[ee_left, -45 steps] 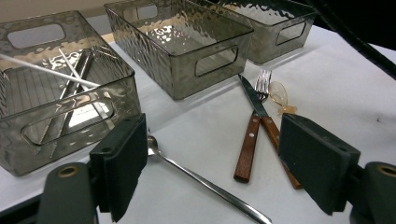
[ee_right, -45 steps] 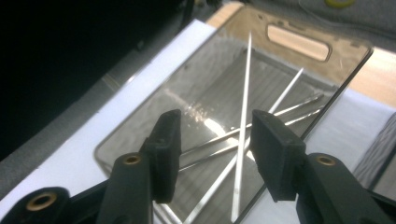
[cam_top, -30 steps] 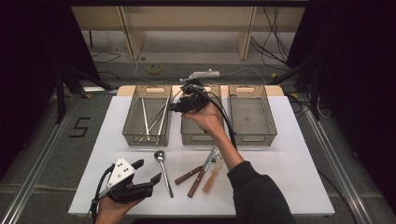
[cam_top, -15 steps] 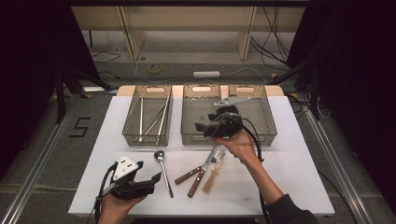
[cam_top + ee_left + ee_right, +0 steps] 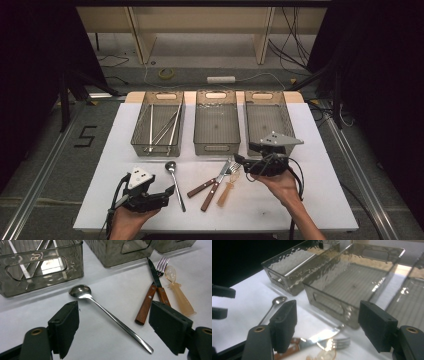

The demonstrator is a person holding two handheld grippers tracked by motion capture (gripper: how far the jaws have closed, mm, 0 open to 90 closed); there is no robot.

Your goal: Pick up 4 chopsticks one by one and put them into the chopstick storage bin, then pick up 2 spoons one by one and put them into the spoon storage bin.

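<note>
On the white table [image 5: 310,200] lie a steel spoon [image 5: 175,182] [image 5: 107,315], a wood-handled knife [image 5: 209,197] [image 5: 153,275] crossed with a wood-handled fork [image 5: 200,189] [image 5: 162,263], and an amber plastic spoon [image 5: 227,192] [image 5: 178,293]. My left gripper [image 5: 167,195] [image 5: 112,327] rests low at the front left, open, its jaws either side of the steel spoon's handle without touching it. My right gripper [image 5: 239,162] [image 5: 327,322] hovers open just right of the fork's tines [image 5: 337,342], holding nothing.
Three clear bins stand in a row at the back. The left bin [image 5: 157,122] [image 5: 37,267] holds several long steel utensils. The middle bin [image 5: 216,122] [image 5: 352,282] and the right bin [image 5: 267,120] hold no cutlery. Bare table lies to the right of the cutlery.
My right gripper has come away from above the middle bin, toward the person and to the right, down beside the fork and knife. The left gripper has barely moved.
</note>
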